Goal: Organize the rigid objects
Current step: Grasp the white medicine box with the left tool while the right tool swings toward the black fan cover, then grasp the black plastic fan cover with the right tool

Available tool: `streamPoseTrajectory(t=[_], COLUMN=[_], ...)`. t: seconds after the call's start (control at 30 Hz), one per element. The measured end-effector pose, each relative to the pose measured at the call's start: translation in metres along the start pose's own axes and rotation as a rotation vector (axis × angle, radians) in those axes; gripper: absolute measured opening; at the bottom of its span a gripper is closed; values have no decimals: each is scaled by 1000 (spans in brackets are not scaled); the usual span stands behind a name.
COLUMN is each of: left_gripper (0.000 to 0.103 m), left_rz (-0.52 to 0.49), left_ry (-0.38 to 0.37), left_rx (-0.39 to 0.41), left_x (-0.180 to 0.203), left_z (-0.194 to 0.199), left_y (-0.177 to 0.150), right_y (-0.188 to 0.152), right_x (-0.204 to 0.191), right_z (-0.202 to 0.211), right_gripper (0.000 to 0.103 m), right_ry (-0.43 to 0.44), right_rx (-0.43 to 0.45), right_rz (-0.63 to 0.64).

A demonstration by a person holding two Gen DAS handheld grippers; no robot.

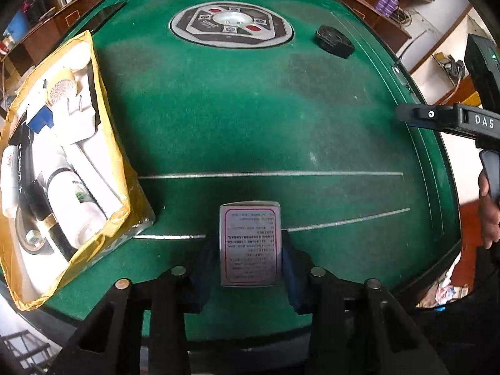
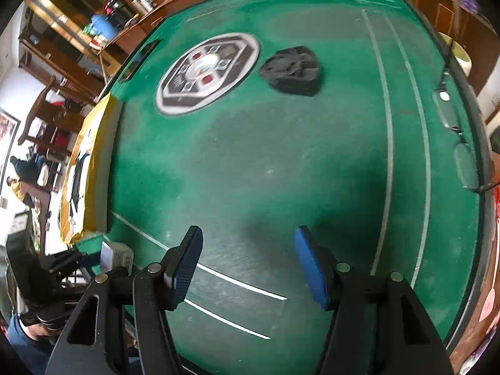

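Note:
A small white box with a pink-framed panel of print stands between the pads of my left gripper, which is shut on its two sides just above the green felt. The same box shows at the lower left of the right wrist view. A yellow carton lies just to its left, holding several white bottles, tubes and a plug. My right gripper hangs open over bare felt with nothing between its blue pads. A black, flat object lies far across the table.
The green felt table has a round control panel at its centre and white lines near the front. A wooden rim bounds it. A hand holds the right gripper's handle at the right edge. Shelves and furniture stand beyond.

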State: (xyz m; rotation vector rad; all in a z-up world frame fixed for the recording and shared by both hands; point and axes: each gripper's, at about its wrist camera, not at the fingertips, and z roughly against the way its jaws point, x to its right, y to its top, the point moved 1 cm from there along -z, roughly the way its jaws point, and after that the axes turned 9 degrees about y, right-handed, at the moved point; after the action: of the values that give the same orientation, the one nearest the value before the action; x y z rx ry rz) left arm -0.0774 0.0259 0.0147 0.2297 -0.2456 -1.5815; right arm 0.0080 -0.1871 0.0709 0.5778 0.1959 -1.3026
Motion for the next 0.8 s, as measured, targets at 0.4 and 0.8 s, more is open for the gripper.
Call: streamPoseTrajectory(t=[0.4, 0.8], left_gripper=[39, 37], left_rz=[-22, -47], left_ry=[57, 107], left_rx=[44, 88], left_x=[3, 7], left_z=[-2, -2], left_y=[2, 0], right_y=[84, 141], right_x=[12, 23], right_z=[-6, -64], right_gripper=[85, 85], right_ry=[-98, -239], right_rx=[120, 68], right_rz=[40, 89])
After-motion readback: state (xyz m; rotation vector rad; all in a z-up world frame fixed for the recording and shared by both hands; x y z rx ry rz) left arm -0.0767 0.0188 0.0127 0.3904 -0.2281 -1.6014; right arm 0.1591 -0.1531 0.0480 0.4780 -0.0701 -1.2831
